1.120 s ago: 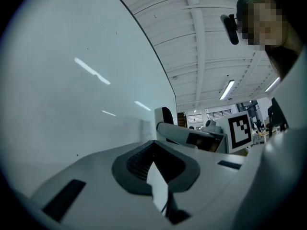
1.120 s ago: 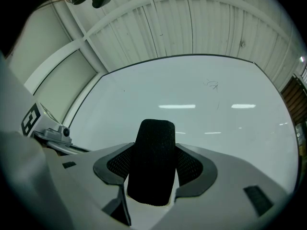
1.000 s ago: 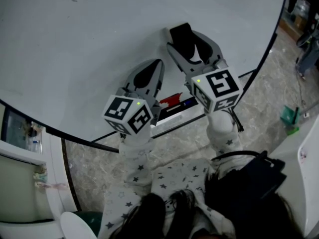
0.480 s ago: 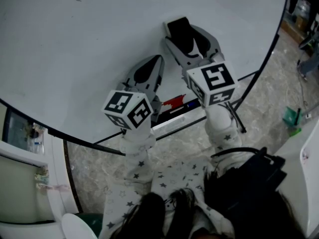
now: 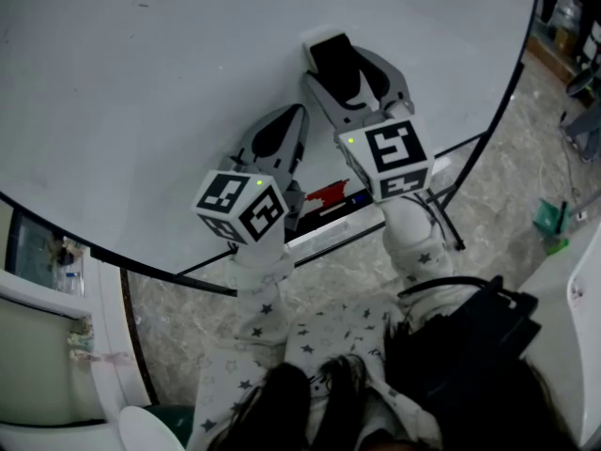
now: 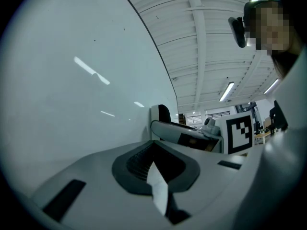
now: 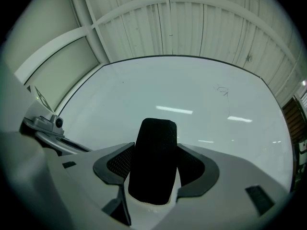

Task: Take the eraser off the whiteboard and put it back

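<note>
The right gripper [image 5: 340,64] has crept up the whiteboard [image 5: 169,92] and rolled slightly, clamped on the black eraser [image 5: 329,53], whose long axis points at the whiteboard; the left gripper [image 5: 293,118], closed and empty, hangs lower against the whiteboard

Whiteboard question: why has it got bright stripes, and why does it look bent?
Right gripper view: the stripes on the whiteboard are reflected ceiling lights; left gripper view: same glare, and the wide lens curves the board's edge; head view: dim, no glare.

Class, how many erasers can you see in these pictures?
1. The eraser is clamped in the right tool, up by the whiteboard. More could be hidden in the tray.
</note>
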### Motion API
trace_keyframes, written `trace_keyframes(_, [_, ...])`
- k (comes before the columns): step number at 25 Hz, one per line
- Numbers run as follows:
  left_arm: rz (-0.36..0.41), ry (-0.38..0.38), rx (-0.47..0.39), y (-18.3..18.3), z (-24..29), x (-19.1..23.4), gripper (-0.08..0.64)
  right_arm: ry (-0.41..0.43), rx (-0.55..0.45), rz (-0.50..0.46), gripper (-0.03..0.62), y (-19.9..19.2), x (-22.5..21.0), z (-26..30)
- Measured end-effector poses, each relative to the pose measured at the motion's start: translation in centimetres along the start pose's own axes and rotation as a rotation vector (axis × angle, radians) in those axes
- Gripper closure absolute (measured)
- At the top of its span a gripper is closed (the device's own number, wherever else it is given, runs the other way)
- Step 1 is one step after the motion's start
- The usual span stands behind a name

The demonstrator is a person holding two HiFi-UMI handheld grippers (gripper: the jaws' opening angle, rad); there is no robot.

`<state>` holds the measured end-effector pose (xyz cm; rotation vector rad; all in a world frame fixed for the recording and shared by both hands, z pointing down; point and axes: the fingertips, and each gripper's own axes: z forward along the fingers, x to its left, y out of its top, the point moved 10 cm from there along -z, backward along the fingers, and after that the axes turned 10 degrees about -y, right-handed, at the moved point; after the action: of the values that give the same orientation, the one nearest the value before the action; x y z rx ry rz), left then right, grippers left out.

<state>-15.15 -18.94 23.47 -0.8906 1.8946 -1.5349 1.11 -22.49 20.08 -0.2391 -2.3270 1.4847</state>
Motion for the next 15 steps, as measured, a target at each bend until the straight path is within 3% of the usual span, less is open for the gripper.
trace_keyframes(10, [-0.016,0.009,0.004,-0.36,-0.22,0.24,0.559,-0.023,-0.028,0.004,0.330,-0.35,0.26,0.10])
trace_keyframes(15, [-0.021,0.018,-0.002,-0.28,-0.56,0.39,0.560,-0.007,-0.049,0.020,0.293,0.07,0.12,0.05])
